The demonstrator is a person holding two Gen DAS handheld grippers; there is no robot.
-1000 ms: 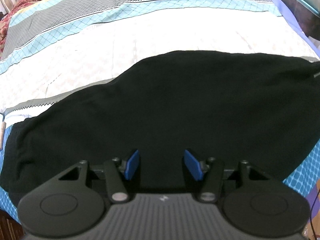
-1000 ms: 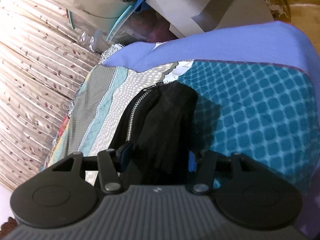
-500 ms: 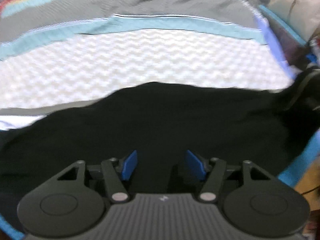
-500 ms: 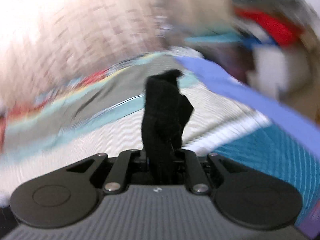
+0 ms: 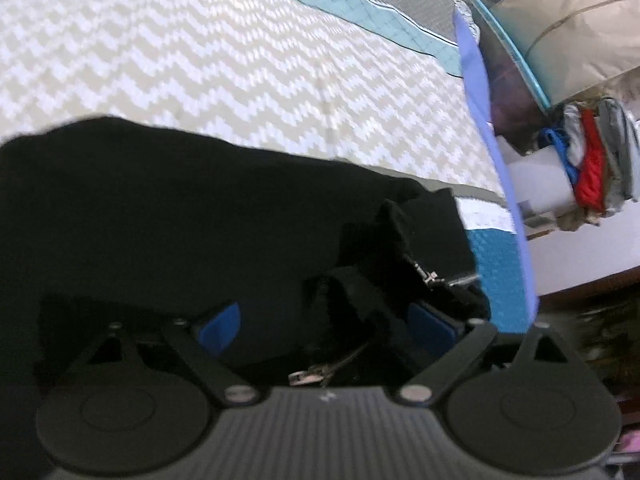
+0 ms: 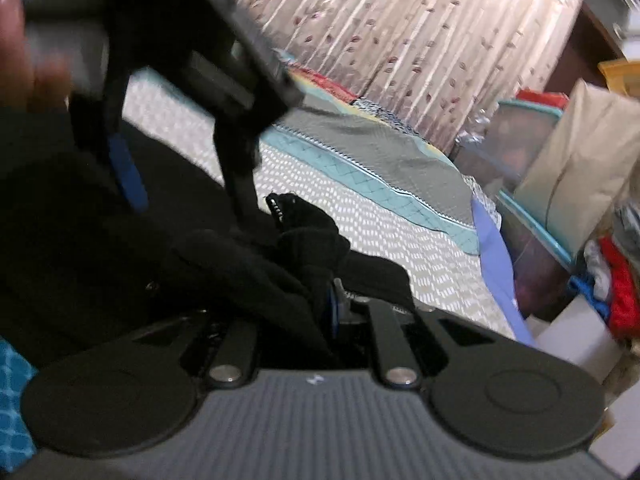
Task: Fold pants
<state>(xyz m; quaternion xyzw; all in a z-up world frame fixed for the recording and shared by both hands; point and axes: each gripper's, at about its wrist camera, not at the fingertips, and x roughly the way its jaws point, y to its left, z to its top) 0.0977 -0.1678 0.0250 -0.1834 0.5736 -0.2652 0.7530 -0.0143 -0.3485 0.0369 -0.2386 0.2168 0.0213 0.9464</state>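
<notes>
The black pants (image 5: 168, 216) lie on the bed, with a bunched zipper end near the right edge. My left gripper (image 5: 324, 320) is open, its blue pads (image 5: 220, 326) spread either side of a raised fold with a metal zipper pull (image 5: 312, 376) between them. My right gripper (image 6: 320, 304) is shut on a fold of the black pants (image 6: 256, 272), held just above the bed. The left gripper also shows in the right wrist view (image 6: 176, 92), close above and to the left.
The bedspread has a white zigzag band (image 5: 224, 60), teal and grey stripes, and a blue edge (image 5: 504, 208). Beside the bed stand a clear teal-rimmed bin (image 6: 532, 184), a beige bag (image 6: 584, 160) and piled clothes (image 5: 592, 168). A curtain (image 6: 400, 28) hangs behind.
My right gripper, shut on the pants end, has swung it across toward the left gripper. The left gripper has turned right toward the bed edge and now straddles the bunched zipper end.
</notes>
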